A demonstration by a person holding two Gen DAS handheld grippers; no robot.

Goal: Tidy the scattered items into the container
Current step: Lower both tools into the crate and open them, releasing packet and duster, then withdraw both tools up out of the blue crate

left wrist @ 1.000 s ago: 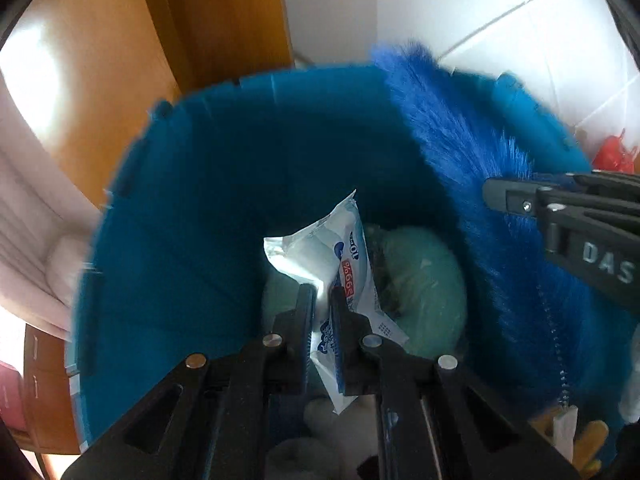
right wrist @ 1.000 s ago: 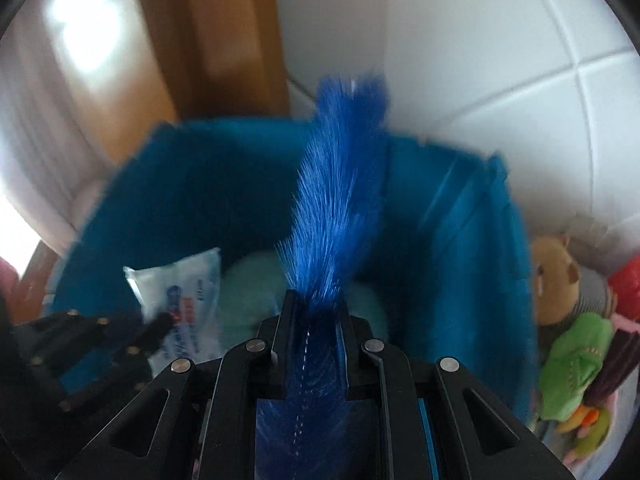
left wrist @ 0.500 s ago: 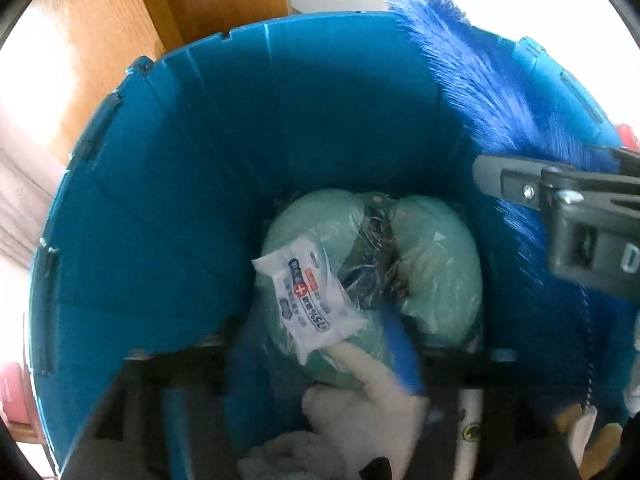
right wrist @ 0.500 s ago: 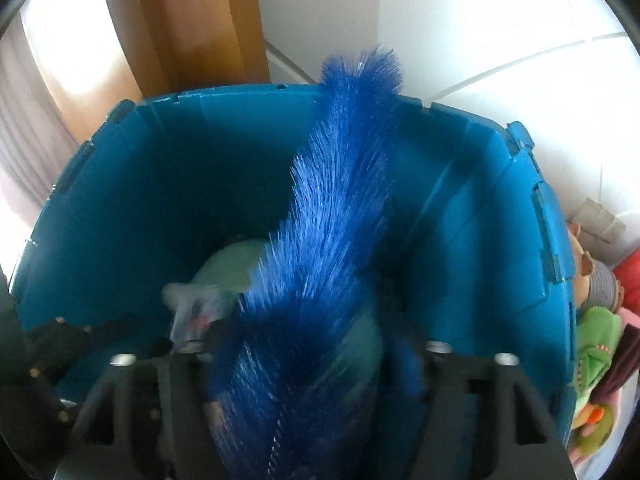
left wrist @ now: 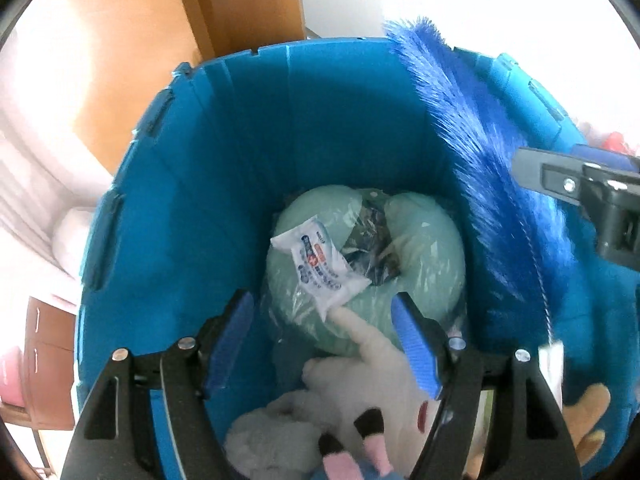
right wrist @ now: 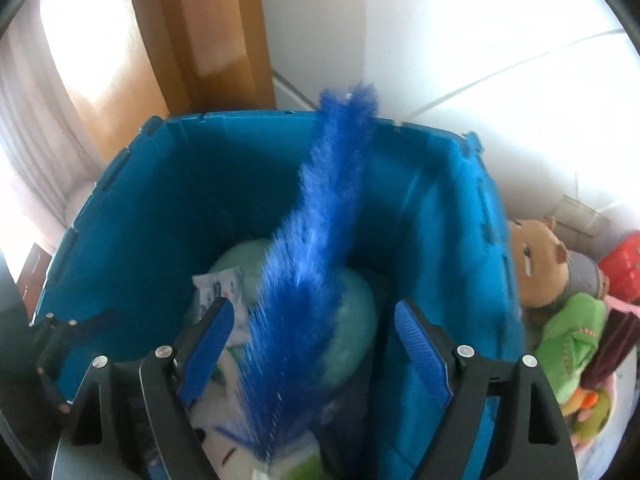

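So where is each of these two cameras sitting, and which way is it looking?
Left wrist view: on the left gripper, looking down into the blue bin; its open blue-padded fingers show, with the right gripper at the edge.
Right wrist view: on the right gripper, aimed into the same bin; its open fingers show around the blue duster.
Shared: bin, duster, wipes packet, green cushion.

The left gripper (left wrist: 324,340) points steeply down, jaws spread wide after just opening, nothing pressed between its blue pads (left wrist: 230,344). The right gripper (right wrist: 310,344) also tilts steeply down, jaws just opened and standing wide, its pads (right wrist: 420,356) clear of any grip. In the left wrist view the right gripper shows at three o'clock; in the right wrist view the left gripper sits at eight o'clock.
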